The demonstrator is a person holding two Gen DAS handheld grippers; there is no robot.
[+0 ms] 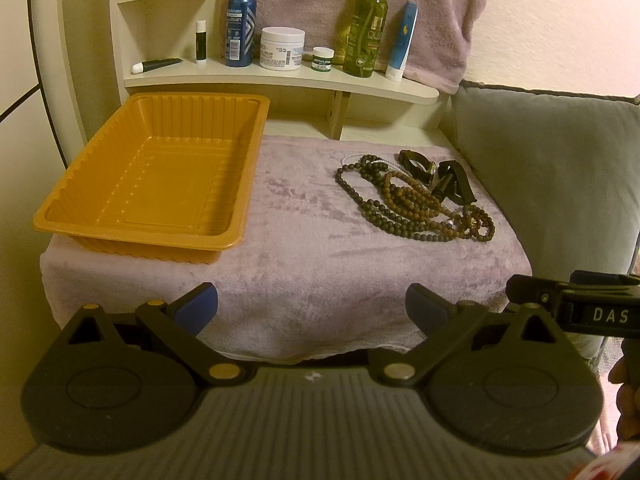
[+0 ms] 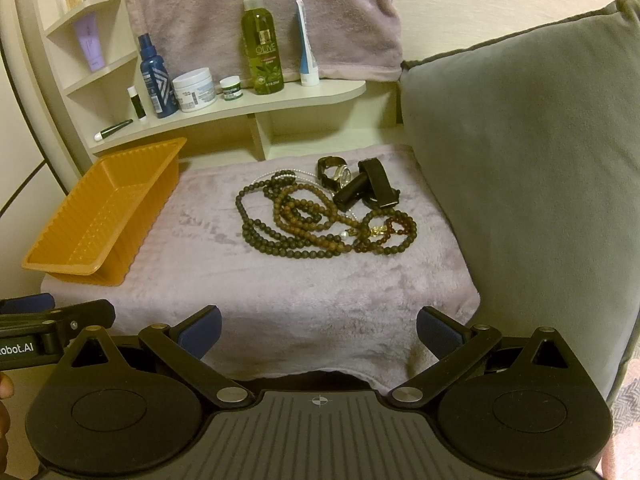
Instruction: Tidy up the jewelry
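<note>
Orange tray (image 1: 152, 176) sits empty; well to its right on the towel (image 2: 280, 292) lies the tangled jewelry pile (image 2: 324, 216). Your left gripper (image 1: 312, 308) and right gripper (image 2: 320, 332) both hang spread apart, holding nothing. Bead strands will likely be light, limp and snag-prone, so pinch one outer loop near the tray side.

Towel-covered surface (image 2: 280, 292) with orange tray (image 2: 100, 216), tangled jewelry (image 2: 320, 216).
</note>
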